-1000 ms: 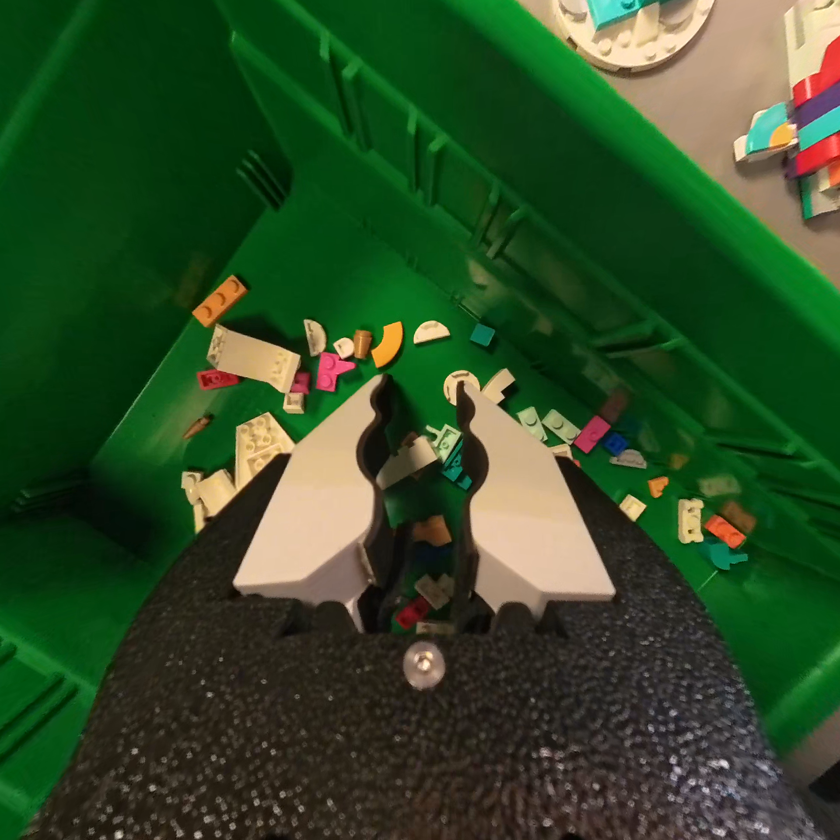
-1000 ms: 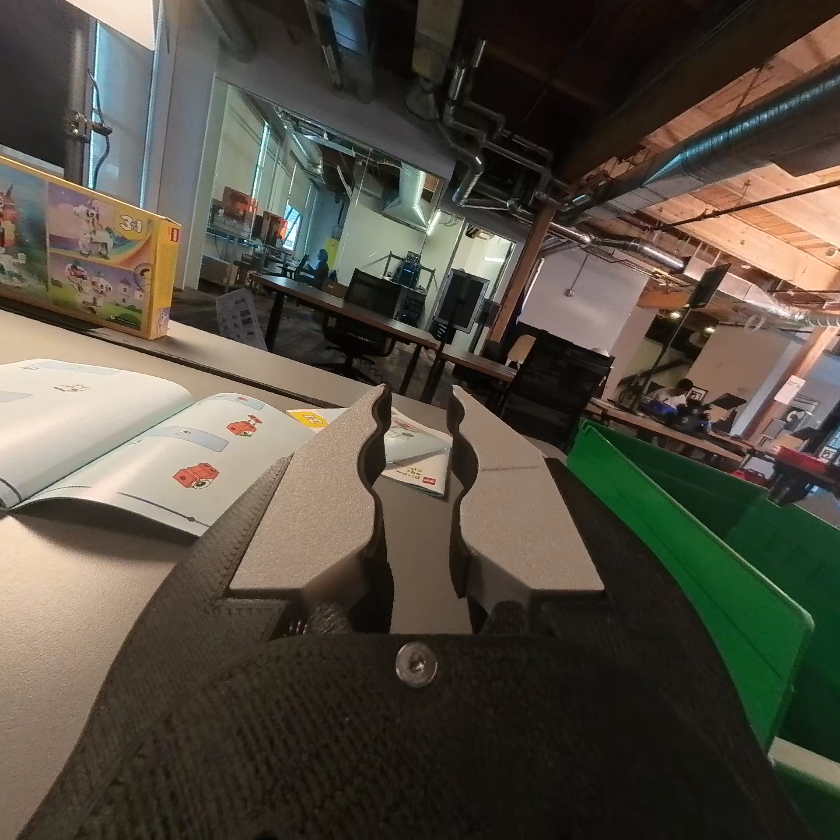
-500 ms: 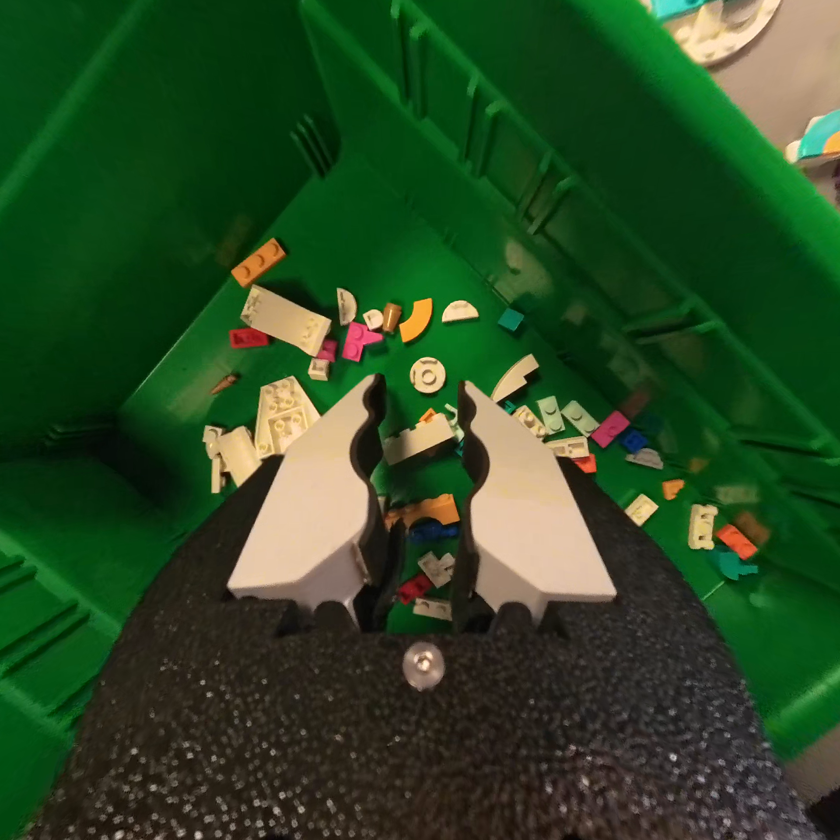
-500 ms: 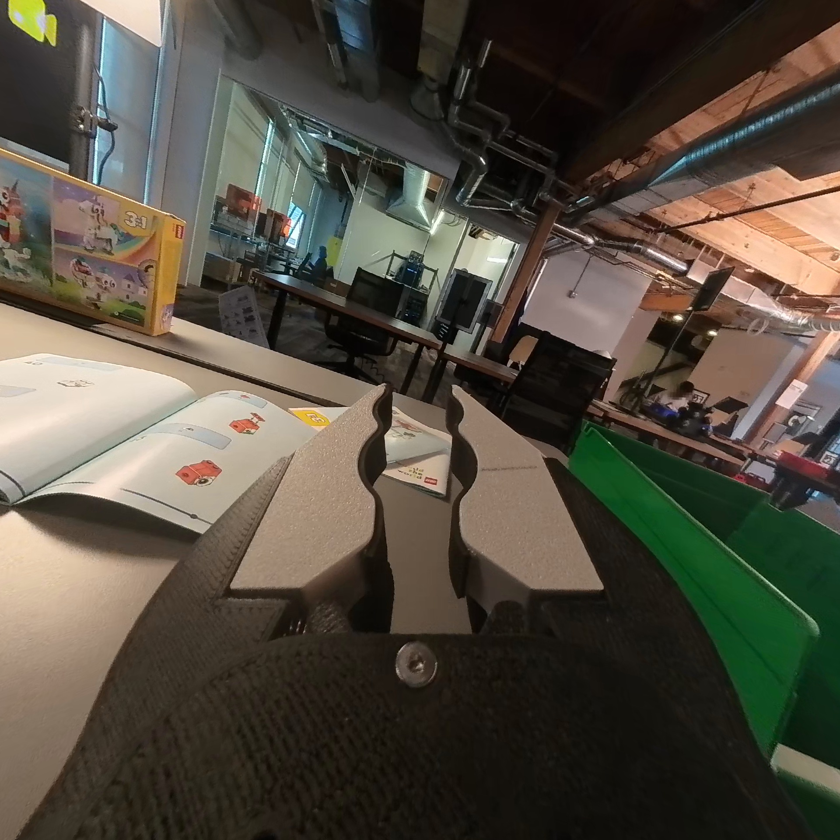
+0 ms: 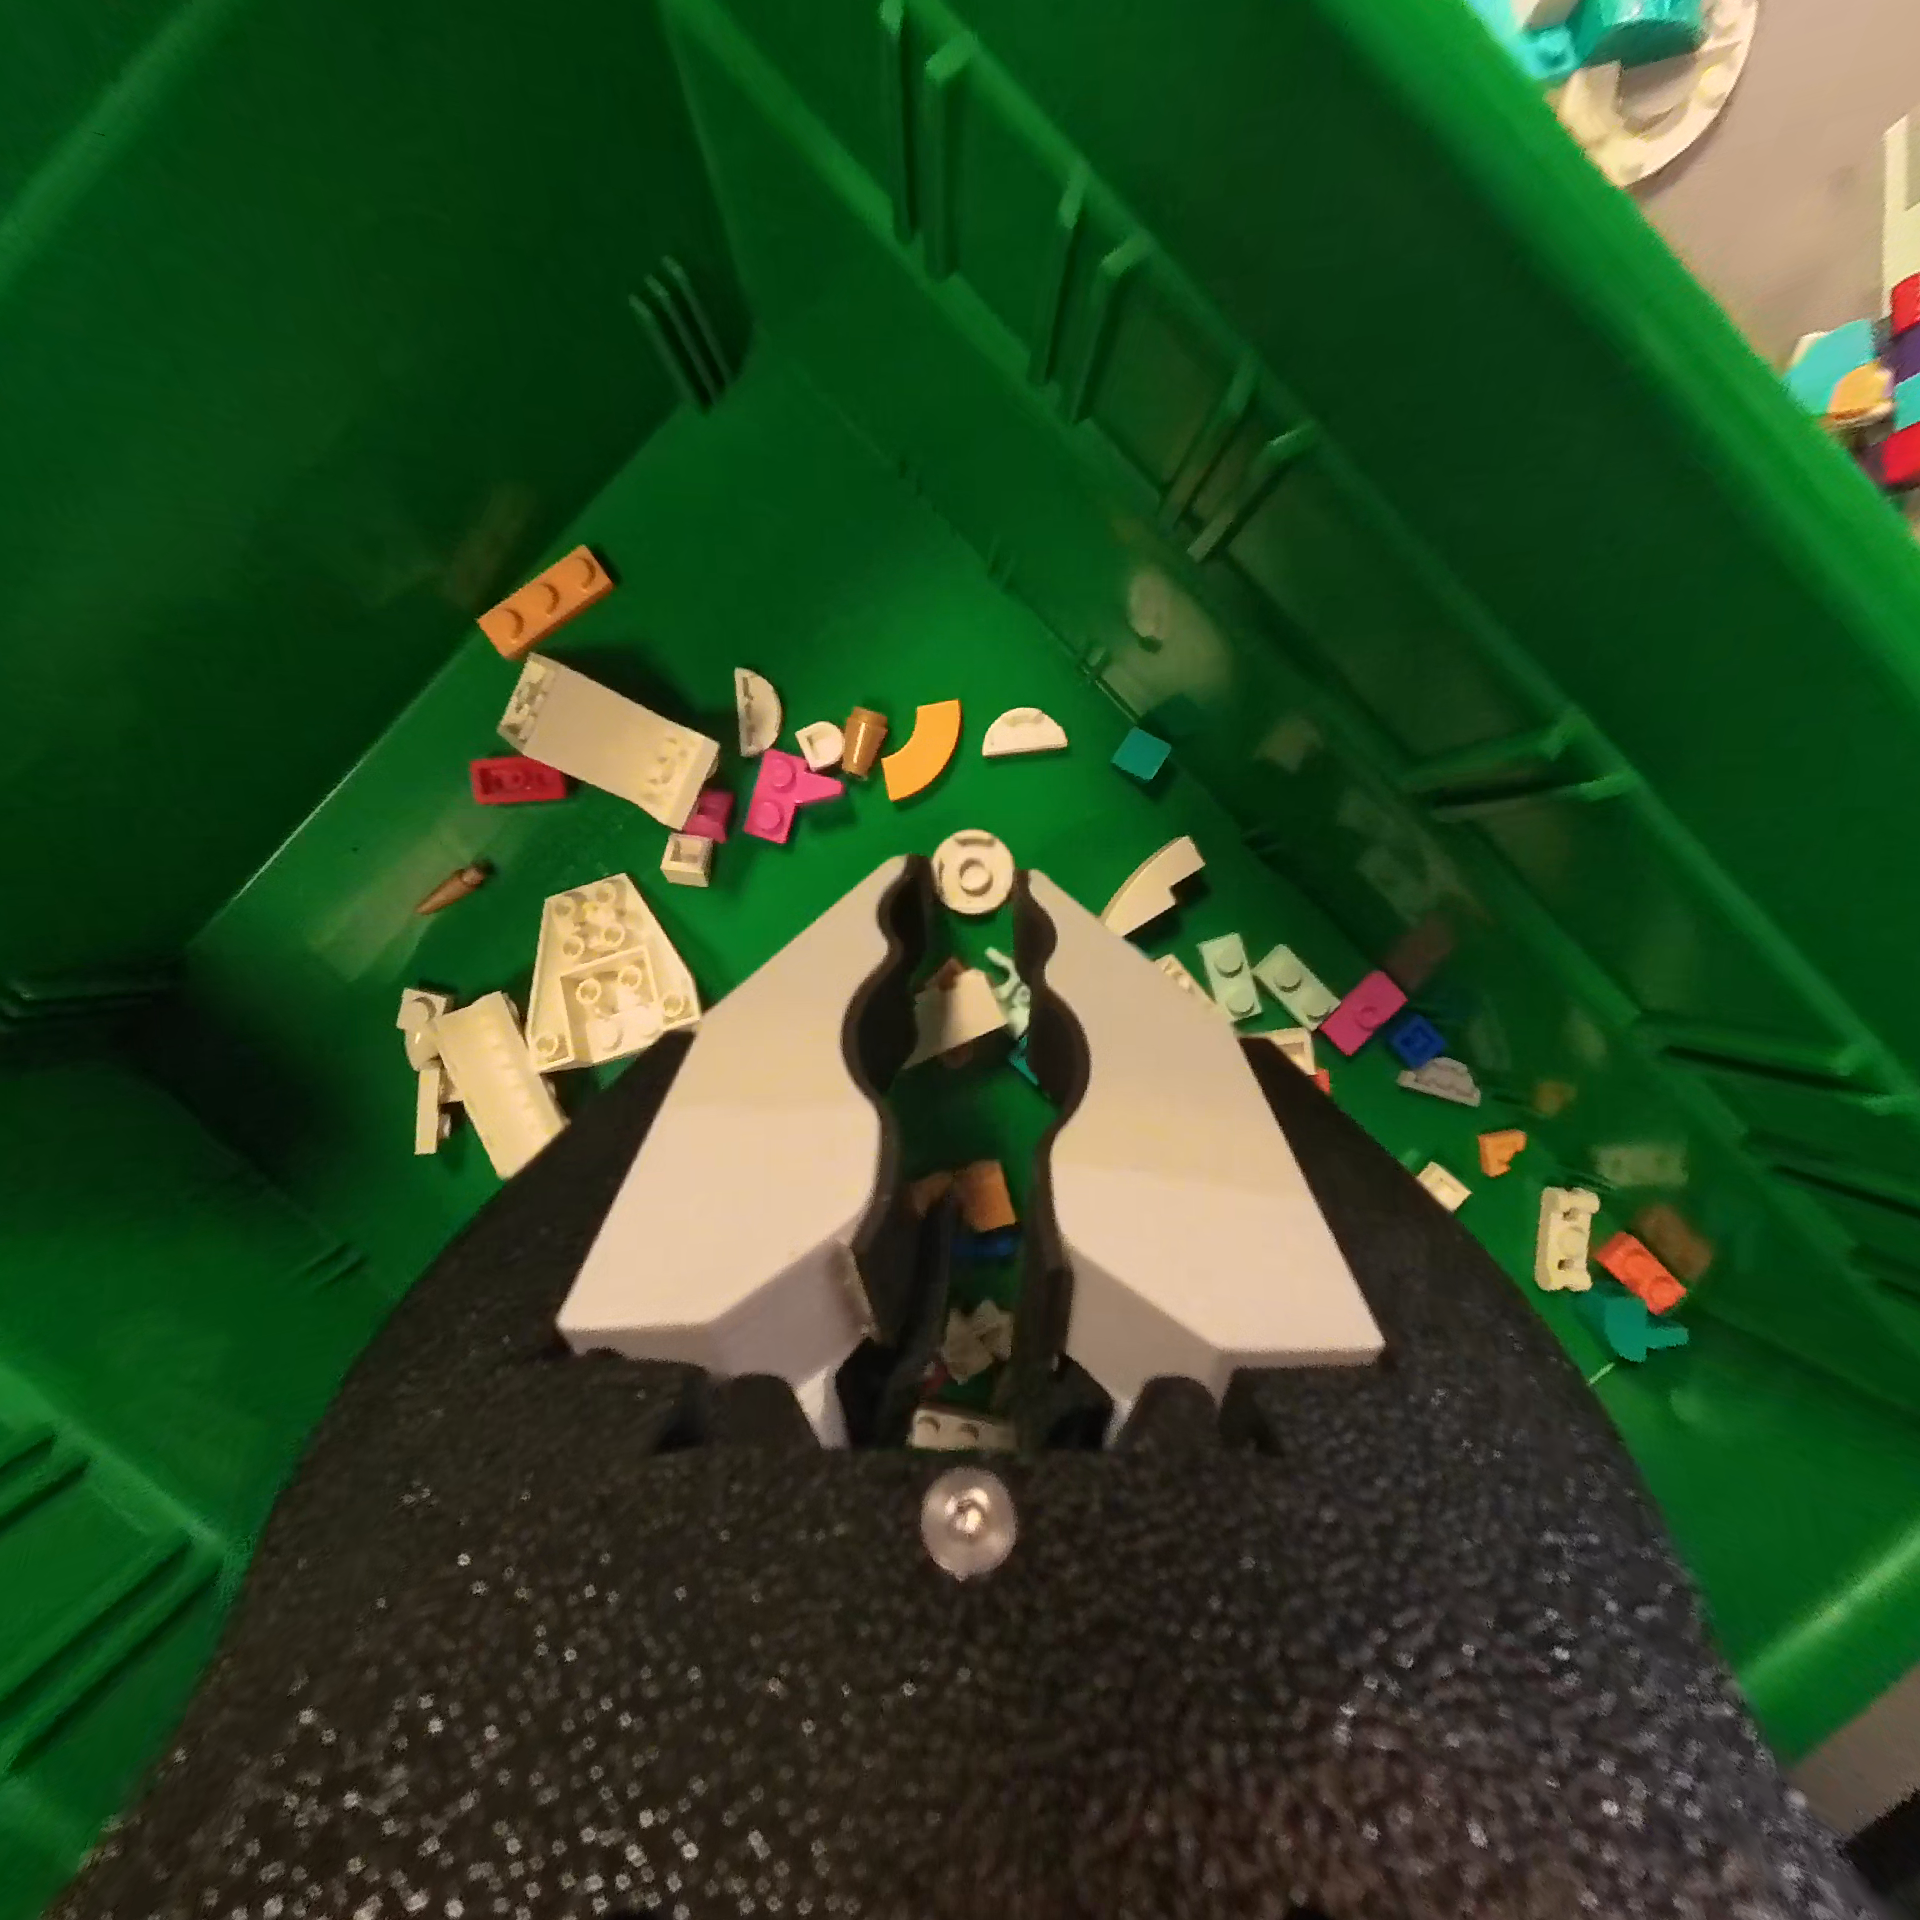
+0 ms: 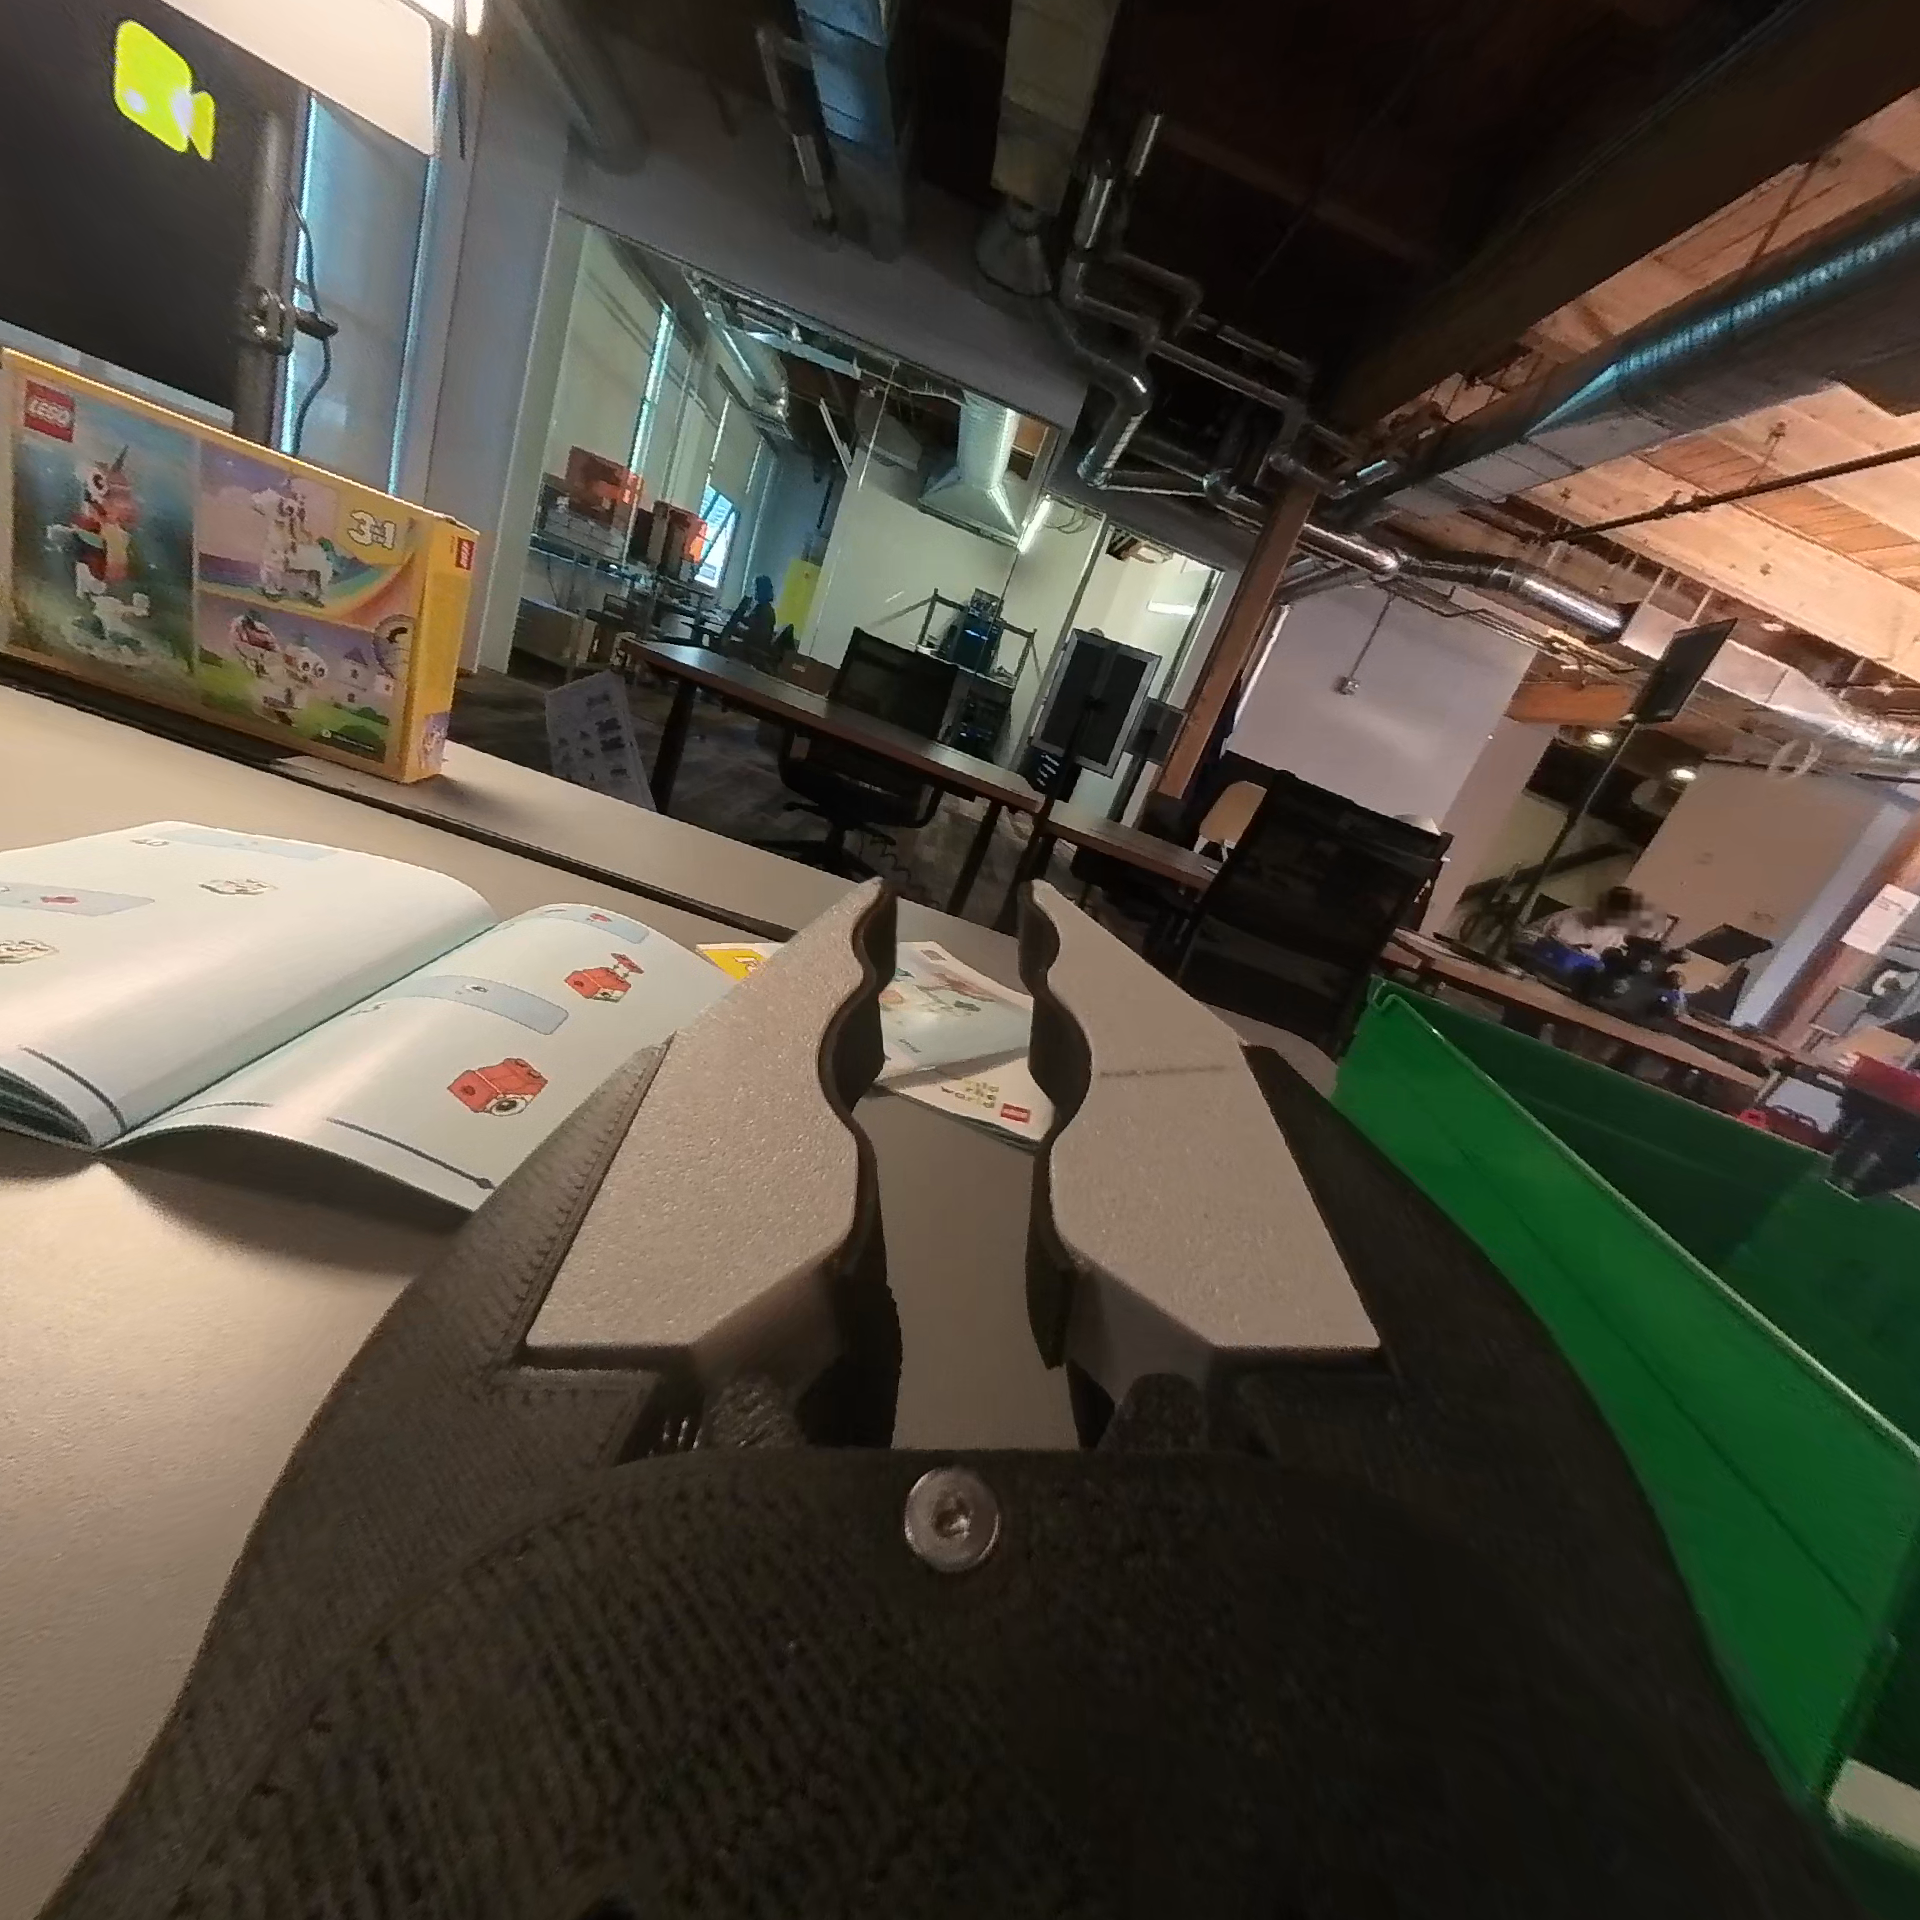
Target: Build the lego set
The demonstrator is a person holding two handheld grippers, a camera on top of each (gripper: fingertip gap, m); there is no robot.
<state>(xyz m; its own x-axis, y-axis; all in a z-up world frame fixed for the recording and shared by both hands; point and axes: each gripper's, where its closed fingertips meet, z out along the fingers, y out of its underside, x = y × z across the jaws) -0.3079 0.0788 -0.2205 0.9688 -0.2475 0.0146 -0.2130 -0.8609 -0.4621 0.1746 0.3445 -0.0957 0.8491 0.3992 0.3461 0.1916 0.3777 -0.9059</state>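
Our left gripper (image 5: 972, 896): tips set either side of a round cream plate (image 5: 971, 886), seemingly pinching it, inside the green bin (image 5: 1299, 436) where we keep loose bricks (image 5: 608, 743). Our right gripper (image 6: 956, 914): jaws apart, empty, parked over the table (image 6: 156, 1351) beside the instruction booklet (image 6: 260, 987).
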